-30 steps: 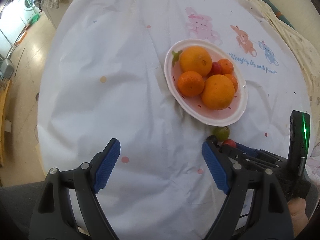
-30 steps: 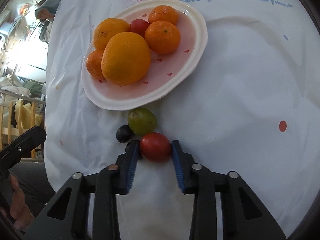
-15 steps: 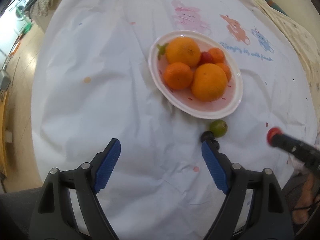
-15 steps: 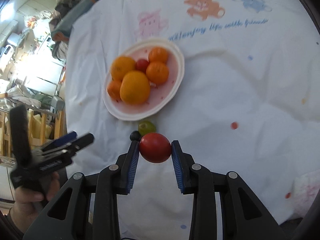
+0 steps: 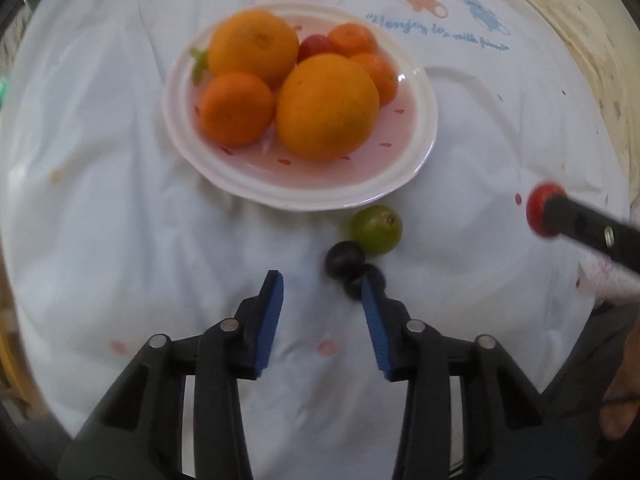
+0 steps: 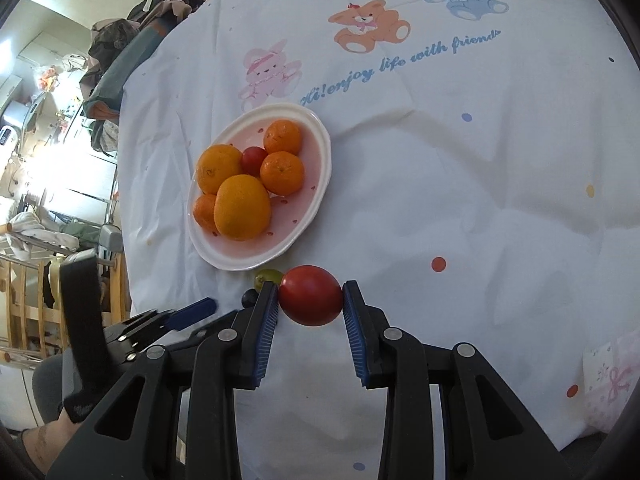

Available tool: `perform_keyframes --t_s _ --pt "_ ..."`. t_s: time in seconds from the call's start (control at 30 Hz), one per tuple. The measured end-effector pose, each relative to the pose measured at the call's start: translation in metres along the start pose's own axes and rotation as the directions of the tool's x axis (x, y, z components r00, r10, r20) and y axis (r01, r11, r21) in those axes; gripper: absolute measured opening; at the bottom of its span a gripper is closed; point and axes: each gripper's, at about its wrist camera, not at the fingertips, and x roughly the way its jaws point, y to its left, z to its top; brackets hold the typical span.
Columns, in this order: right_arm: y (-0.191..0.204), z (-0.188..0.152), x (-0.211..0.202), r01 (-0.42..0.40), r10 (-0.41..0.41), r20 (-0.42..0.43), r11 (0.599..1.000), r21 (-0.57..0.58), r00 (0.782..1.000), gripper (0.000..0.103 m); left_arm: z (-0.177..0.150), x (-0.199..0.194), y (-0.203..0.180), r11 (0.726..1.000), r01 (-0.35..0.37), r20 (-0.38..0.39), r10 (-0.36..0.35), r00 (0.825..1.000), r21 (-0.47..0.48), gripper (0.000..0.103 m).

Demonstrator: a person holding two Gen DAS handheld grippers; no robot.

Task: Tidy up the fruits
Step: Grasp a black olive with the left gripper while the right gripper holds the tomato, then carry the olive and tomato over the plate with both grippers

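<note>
- Left gripper [image 5: 322, 286]: black plastic frame, two fingers built from paired link arms with open triangular cut-outs.
- Fingers [image 5: 269, 320] faced with blue ribbed pads, running from the tips back to the first pivot.
- Round silver pivot pins, two per side, behind the pads.
- Right gripper [image 6: 310, 295]: same build, black links, blue ribbed pads, silver pins.
- Seen from the right wrist view, the left unit's body is a black block with small silver screws along its side.
- Black cuff or strap with faint white lettering at the wrist below that block.
</note>
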Motion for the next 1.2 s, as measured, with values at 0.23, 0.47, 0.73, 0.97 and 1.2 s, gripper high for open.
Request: perform_keyframes --t_s 0.23,0.47,0.73,0.97,1.2 --pt "-0.003 -0.004 0.003 -0.001 0.001 -0.024 1.000 0.003 1.000 0.035 0.013 0.013 -0.005 0.998 0.051 -0.010 -0.051 0.999 -0.049 0.034" --pt "0.001 -0.004 0.005 0.009 -0.009 -0.024 1.000 -0.005 1.000 0.035 0.015 0.021 -0.003 0.992 0.101 -0.048 -0.104 0.993 -0.075 0.030" --pt "0.001 -0.004 0.005 0.021 -0.022 -0.018 1.000 -0.009 1.000 0.035 0.006 0.006 0.015 0.993 0.075 -0.045 -0.079 0.996 -0.087 0.018" --pt "0.004 -0.005 0.003 0.018 -0.018 -0.011 1.000 -0.019 1.000 0.035 -0.007 -0.019 0.023 0.995 0.054 0.002 -0.054 0.999 -0.081 0.018" --pt "0.006 -0.005 0.000 0.011 -0.012 -0.007 1.000 -0.024 1.000 0.035 -0.024 -0.044 0.039 0.996 -0.052 0.051 0.056 0.997 -0.078 0.018"
